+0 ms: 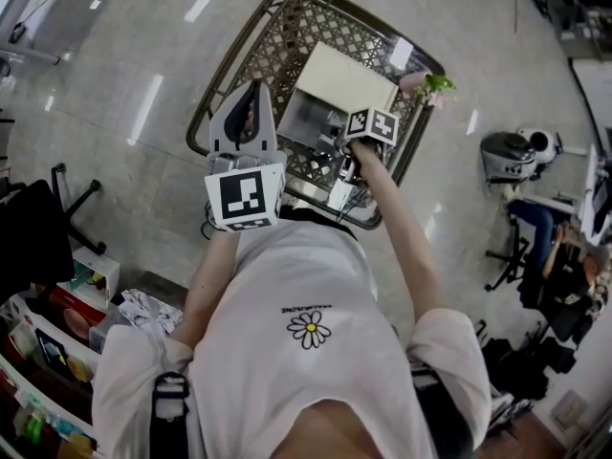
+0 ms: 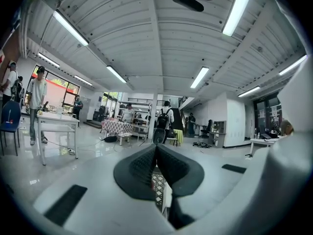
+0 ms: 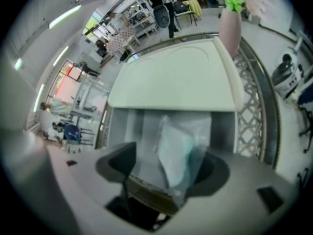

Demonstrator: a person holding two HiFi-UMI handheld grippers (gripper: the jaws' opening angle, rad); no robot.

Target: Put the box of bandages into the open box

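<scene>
Over the cart point(image 1: 251, 57), the right tongs point(image 3: 164, 169) stand spread around the box of bandages point(image 3: 177, 148), tilted inside the open box point(image 3: 122, 126) and seemingly loose. The left tongs point(image 2: 156, 166) are pressed together, empty. Light, film-wrapped, probably slippery and crushable, it is best pinched gently across its flat faces.

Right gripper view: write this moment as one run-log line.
right claw: open | bandage box: loose within claw, in open box | left claw: shut

The head view looks down on the cart point(image 1: 273, 41). It and the close right gripper view share the open box point(image 1: 337, 76); the left gripper view faces the room.
</scene>
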